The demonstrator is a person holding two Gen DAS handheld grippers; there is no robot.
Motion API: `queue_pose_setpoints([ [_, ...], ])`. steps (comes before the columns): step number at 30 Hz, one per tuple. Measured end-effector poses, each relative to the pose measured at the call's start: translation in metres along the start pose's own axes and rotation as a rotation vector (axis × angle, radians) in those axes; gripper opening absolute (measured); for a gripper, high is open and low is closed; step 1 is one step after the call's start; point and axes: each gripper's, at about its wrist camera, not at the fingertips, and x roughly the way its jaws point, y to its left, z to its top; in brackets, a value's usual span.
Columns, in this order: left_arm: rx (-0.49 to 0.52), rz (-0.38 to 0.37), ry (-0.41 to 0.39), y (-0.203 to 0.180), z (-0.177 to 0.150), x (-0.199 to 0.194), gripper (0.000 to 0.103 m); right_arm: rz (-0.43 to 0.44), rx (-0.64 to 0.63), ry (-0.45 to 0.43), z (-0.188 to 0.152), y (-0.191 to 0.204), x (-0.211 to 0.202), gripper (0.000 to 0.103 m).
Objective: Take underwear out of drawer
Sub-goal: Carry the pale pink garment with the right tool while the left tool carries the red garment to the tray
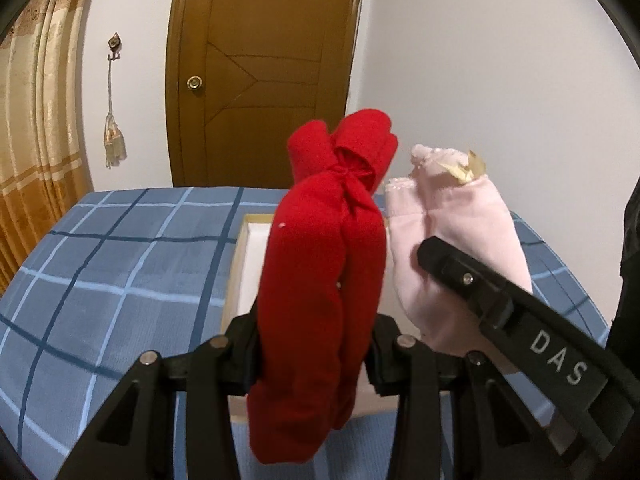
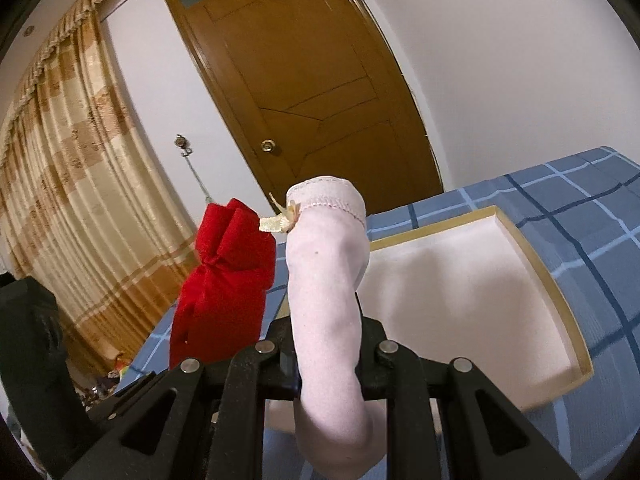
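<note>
My left gripper [image 1: 316,344] is shut on a rolled red underwear [image 1: 324,248], held upright above the bed; the same red roll [image 2: 224,280] shows at the left of the right wrist view. My right gripper [image 2: 330,364] is shut on a rolled pale pink underwear [image 2: 326,288] with a small cream bow near its top. In the left wrist view the pink roll [image 1: 460,248] hangs just right of the red one, with a finger [image 1: 464,276] of the right gripper across it. The white drawer tray [image 2: 576,320] with a tan rim lies below on the bed, its visible floor bare.
A blue checked bedspread [image 1: 120,280] covers the bed under the tray [image 1: 240,276]. Beyond it stand a brown wooden door [image 1: 264,72], a white wall with a hook and tassel [image 1: 114,136], and gold curtains [image 1: 36,140] at the left.
</note>
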Motion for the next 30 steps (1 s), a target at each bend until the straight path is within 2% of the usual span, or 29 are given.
queue_pose_setpoints([
  [9, -0.019, 0.063, 0.052, 0.003, 0.024, 0.051, 0.04, -0.056, 0.012, -0.001, 0.026, -0.005, 0.047, 0.02],
  [16, -0.042, 0.119, 0.11, 0.009, 0.032, 0.08, 0.04, -0.061, 0.043, 0.066, 0.039, -0.009, 0.09, 0.021],
  [21, -0.049, 0.162, 0.13, 0.019, 0.031, 0.099, 0.04, -0.064, 0.018, 0.094, 0.035, -0.01, 0.112, 0.021],
  [30, -0.052, 0.172, 0.193, 0.026, 0.019, 0.127, 0.04, -0.063, 0.022, 0.155, 0.027, -0.025, 0.141, 0.02],
])
